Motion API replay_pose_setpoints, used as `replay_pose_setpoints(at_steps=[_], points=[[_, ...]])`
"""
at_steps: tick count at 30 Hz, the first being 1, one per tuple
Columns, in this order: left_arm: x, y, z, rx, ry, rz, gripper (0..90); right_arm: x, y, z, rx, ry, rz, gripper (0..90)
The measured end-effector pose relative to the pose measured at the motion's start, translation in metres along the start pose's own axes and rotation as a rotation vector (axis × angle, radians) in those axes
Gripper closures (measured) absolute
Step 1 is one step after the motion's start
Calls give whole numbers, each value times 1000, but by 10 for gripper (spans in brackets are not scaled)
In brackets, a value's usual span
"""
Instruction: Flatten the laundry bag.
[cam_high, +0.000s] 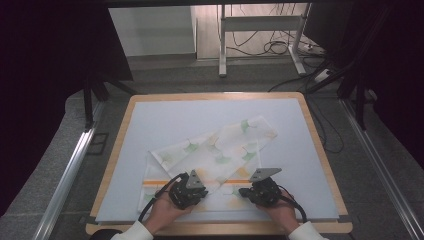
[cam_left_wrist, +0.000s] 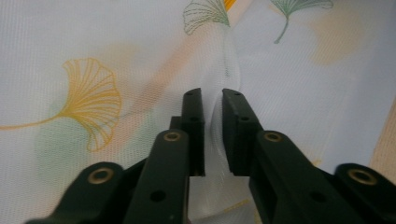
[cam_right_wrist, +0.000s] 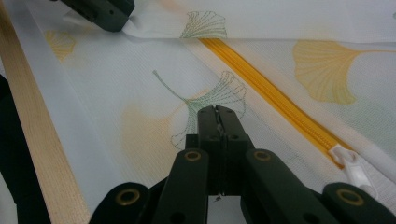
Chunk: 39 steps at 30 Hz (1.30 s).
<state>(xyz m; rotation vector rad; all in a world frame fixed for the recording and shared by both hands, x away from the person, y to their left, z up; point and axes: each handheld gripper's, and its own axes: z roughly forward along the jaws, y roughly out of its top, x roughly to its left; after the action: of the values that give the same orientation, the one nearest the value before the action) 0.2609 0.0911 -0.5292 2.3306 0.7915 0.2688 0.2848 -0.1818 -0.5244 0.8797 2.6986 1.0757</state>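
Observation:
A thin white cloth (cam_high: 215, 150) printed with green and yellow ginkgo leaves lies partly folded on the pale mat (cam_high: 165, 120). An orange zipper (cam_right_wrist: 271, 98) runs across it and ends in a white pull (cam_right_wrist: 355, 168). My left gripper (cam_high: 204, 193) (cam_left_wrist: 213, 95) sits at the cloth's near edge, shut on a raised ridge of the fabric (cam_left_wrist: 219, 112). My right gripper (cam_high: 243, 192) (cam_right_wrist: 217, 112) is a short way to its right, with its jaws pressed together on a thin sliver of the same cloth (cam_right_wrist: 140, 93). The left gripper's jaw tip (cam_right_wrist: 100, 11) shows far off in the right gripper view.
The mat lies on a wooden table (cam_high: 120, 145) whose bare rim (cam_right_wrist: 42, 154) runs close beside my right gripper. Beyond the table are a grey floor, a white desk frame (cam_high: 260, 30) and loose cables (cam_high: 280, 47).

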Motion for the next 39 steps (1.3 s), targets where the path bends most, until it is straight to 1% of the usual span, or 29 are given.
replay_pose_setpoints(at_steps=[1,2,3,8,11,13,14,16,17,19,21,22,23,26,27,31,34,35,39], points=[[0,0,0,1,0,0,868,0,0,0,1,2,3,893],[1,0,0,3,-1,1,868,0,0,0,1,2,3,893],[1,0,0,4,-1,1,887,0,0,0,1,2,3,893],[-1,0,-1,-2,8,10,900,-1,0,0,-1,4,3,893],[0,0,-2,-11,2,6,900,-1,0,0,-1,4,3,893],[1,1,-8,-41,-2,5,900,-1,0,0,-2,5,3,892],[1,1,-8,-41,-2,5,900,-1,0,0,-2,5,3,892],[3,2,-16,-82,-11,3,900,-1,0,0,-1,6,3,893],[3,2,-16,-82,-11,3,900,-1,0,0,-1,6,3,893],[4,3,-19,-98,-9,-2,900,-1,0,0,-1,6,4,893],[7,2,-21,-115,-6,-8,900,-1,0,0,-1,7,5,893],[8,3,-24,-134,0,-11,900,-1,0,0,-1,8,4,893],[8,3,-24,-134,0,-11,900,-1,0,0,-1,8,4,893],[14,4,-30,-166,10,-21,900,-2,0,0,-2,10,4,893],[14,4,-30,-166,10,-21,900,-2,0,0,-2,10,4,893],[26,8,-35,-189,25,-39,900,-2,0,0,-2,14,11,893],[32,11,-39,-208,34,-48,900,-3,0,0,-2,16,11,893],[35,11,-40,-215,35,-57,900,-3,0,0,-2,18,12,893],[43,13,-43,-227,48,-71,900,-3,-1,0,-2,19,15,893]])
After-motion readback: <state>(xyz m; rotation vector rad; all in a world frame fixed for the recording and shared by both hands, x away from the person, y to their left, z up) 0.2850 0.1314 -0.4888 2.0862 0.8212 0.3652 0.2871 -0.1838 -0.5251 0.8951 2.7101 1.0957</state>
